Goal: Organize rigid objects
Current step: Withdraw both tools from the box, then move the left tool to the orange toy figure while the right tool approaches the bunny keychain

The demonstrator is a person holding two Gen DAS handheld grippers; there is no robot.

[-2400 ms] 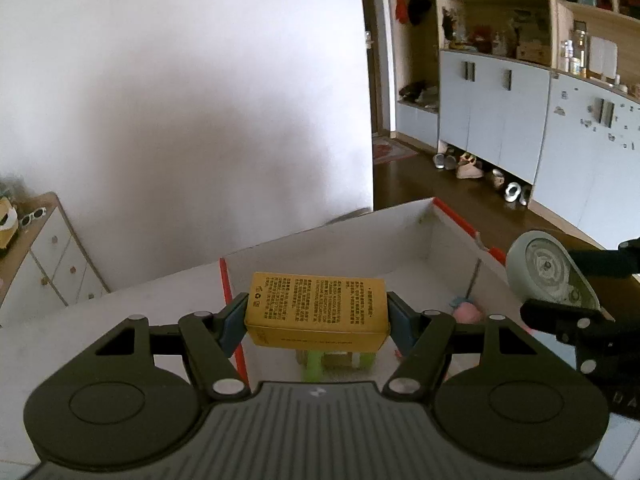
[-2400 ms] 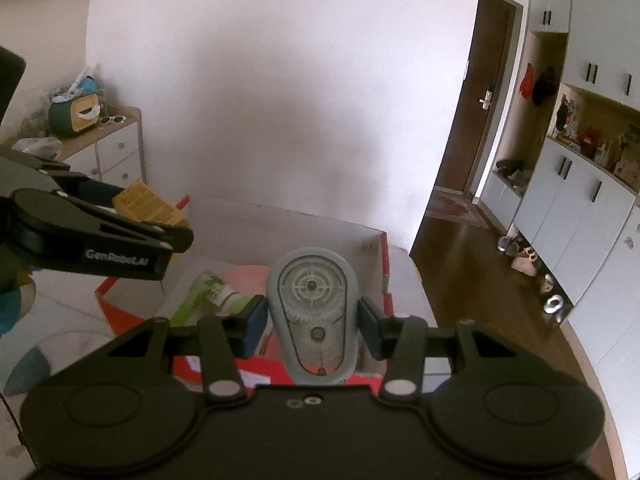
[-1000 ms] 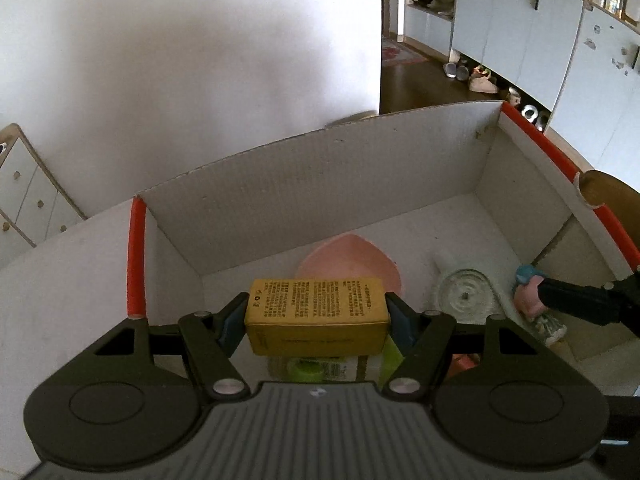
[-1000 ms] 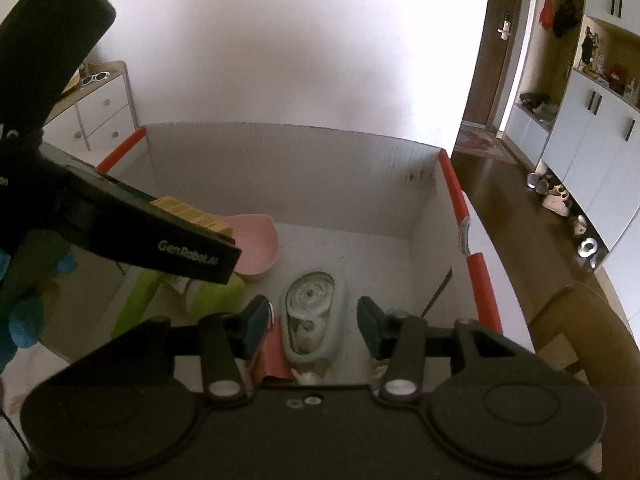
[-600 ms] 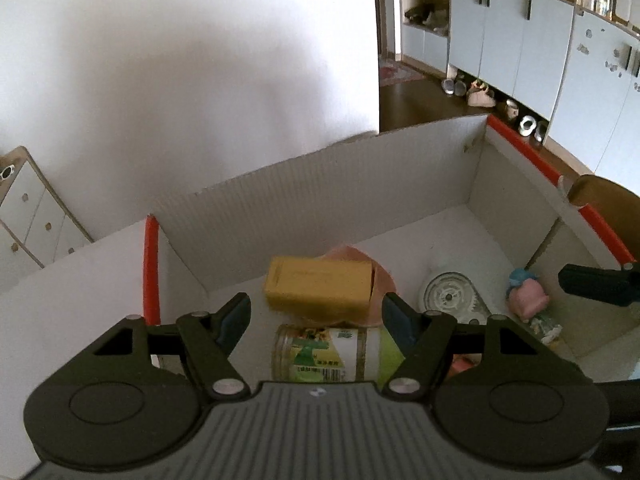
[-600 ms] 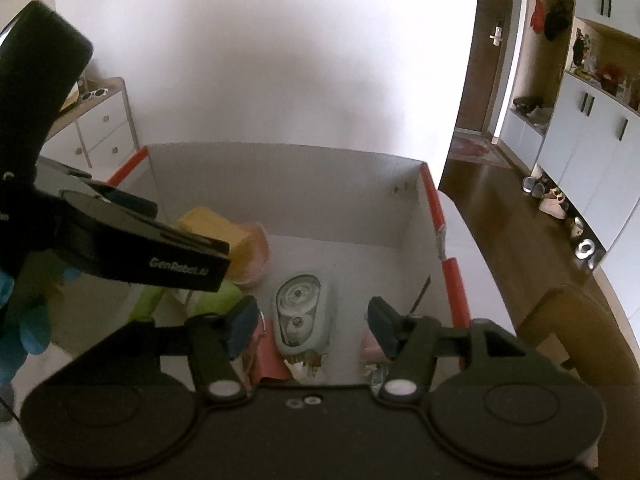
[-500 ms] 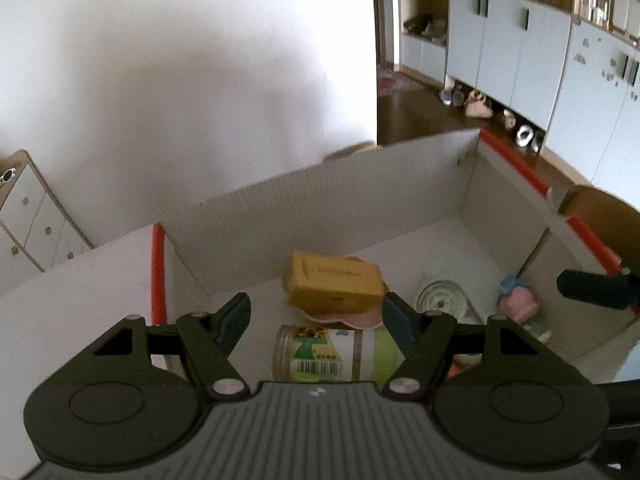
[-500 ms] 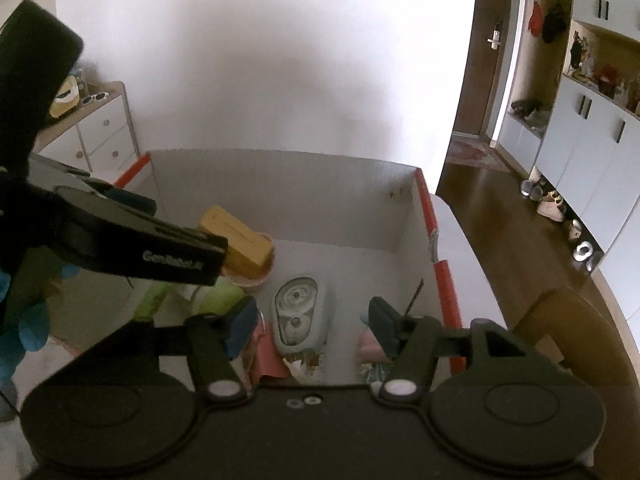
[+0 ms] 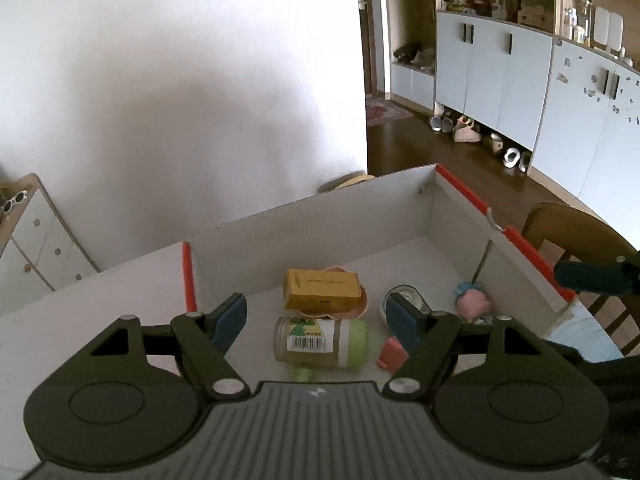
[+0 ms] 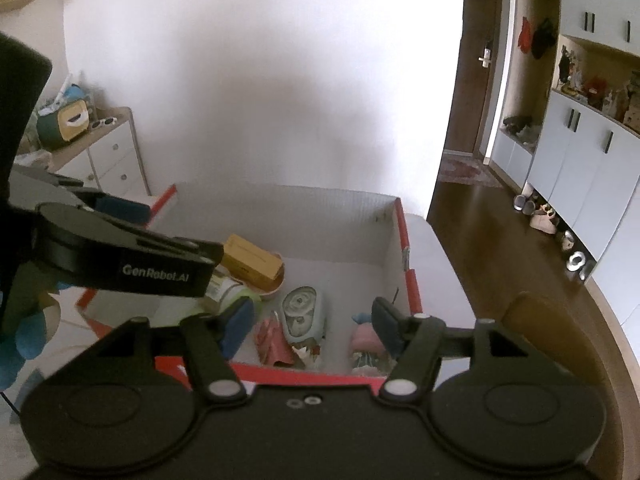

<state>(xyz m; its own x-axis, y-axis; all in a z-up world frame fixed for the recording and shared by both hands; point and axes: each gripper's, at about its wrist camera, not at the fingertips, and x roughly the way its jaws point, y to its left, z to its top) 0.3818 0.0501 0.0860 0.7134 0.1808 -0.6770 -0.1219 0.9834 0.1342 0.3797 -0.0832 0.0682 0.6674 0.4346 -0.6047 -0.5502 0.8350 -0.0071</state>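
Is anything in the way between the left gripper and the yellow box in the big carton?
Nothing visible blocks it. The left gripper is open above the carton, and the yellow box lies in plain sight on the pink dish. The jar lies nearer the gripper, in front of the box, not over it.

"GenRobot.AI" in white on black side of left tool (image 10: 120,208); barcode on jar (image 9: 320,342) label, digits unreadable; yellow box (image 9: 321,290) print too small to read.
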